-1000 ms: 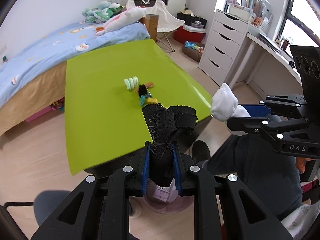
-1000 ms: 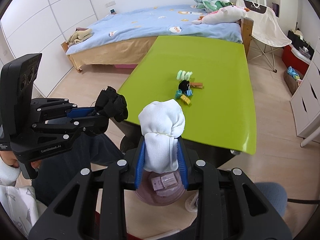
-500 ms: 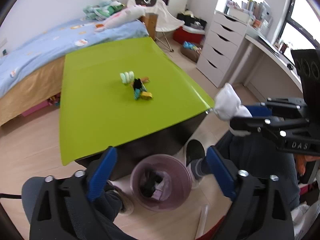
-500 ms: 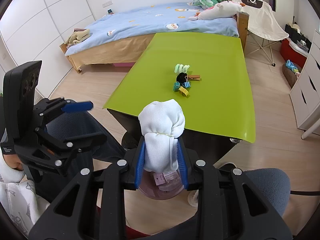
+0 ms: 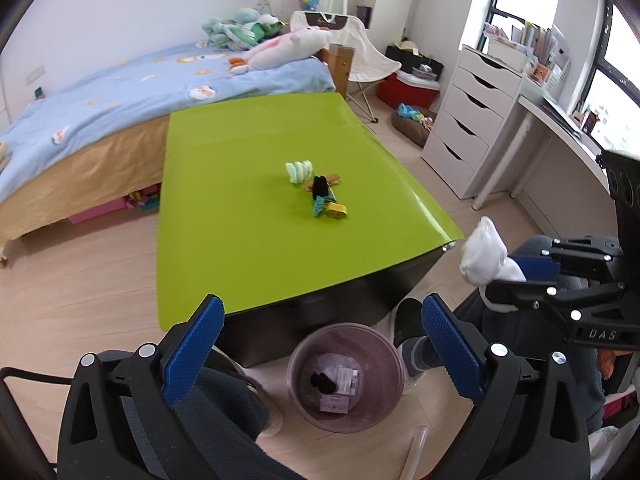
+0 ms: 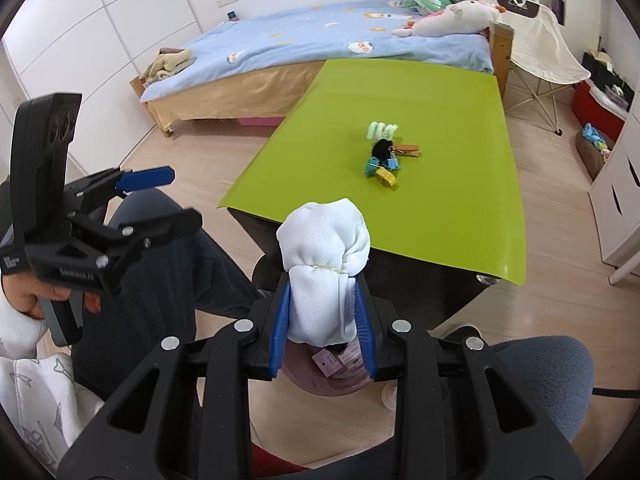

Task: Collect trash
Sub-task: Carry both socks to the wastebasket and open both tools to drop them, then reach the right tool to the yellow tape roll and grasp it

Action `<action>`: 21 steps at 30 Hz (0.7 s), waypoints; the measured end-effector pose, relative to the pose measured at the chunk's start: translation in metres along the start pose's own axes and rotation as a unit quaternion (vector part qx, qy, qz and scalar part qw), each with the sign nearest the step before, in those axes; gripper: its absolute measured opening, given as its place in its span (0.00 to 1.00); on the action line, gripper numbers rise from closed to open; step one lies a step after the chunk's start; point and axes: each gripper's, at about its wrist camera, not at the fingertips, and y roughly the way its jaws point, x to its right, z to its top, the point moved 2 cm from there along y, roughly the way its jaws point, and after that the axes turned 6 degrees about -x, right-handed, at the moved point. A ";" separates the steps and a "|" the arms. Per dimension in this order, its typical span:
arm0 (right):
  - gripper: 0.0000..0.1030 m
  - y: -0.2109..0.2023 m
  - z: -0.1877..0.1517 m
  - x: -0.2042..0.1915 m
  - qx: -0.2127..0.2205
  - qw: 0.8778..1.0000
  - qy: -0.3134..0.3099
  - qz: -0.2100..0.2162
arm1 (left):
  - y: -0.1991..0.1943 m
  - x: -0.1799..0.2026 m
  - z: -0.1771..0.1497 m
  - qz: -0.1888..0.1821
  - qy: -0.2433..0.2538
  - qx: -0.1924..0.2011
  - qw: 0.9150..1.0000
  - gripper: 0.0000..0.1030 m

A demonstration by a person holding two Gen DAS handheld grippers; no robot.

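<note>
Left wrist: L fingers (image 5: 450,350) spread over bin (image 5: 345,376), R fingers (image 6: 362,312) pinching white bundle (image 6: 322,264).

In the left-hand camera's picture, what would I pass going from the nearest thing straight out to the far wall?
Open left gripper → round purple waste bin holding a black scrap → lime-green table → yellow binder clip → pale green foam roll → blue bed.

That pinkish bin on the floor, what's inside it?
The bin holds a black fabric wad and printed paper slips over something pale. In the right view, the white bundle and tongs hide most of it.
</note>
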 end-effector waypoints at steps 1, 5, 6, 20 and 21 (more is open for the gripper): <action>0.29 0.000 0.000 -0.002 0.000 1.000 -0.002 0.003 | -0.002 -0.002 0.000 0.001 -0.002 0.002 1.000 0.92; 0.36 0.005 0.001 -0.010 -0.008 1.000 -0.019 0.019 | -0.008 -0.009 0.001 0.006 -0.010 0.010 1.000 0.92; 0.49 0.006 0.001 -0.011 -0.008 1.000 -0.020 0.020 | -0.009 -0.010 0.001 0.007 -0.011 0.011 1.000 0.92; 0.93 0.007 0.002 0.005 -0.005 1.000 0.024 0.006 | -0.003 -0.010 -0.001 0.004 -0.013 -0.002 1.000 0.92; 0.93 0.007 0.002 0.007 -0.004 1.000 0.024 0.005 | -0.002 -0.010 -0.001 0.004 -0.013 -0.002 1.000 0.92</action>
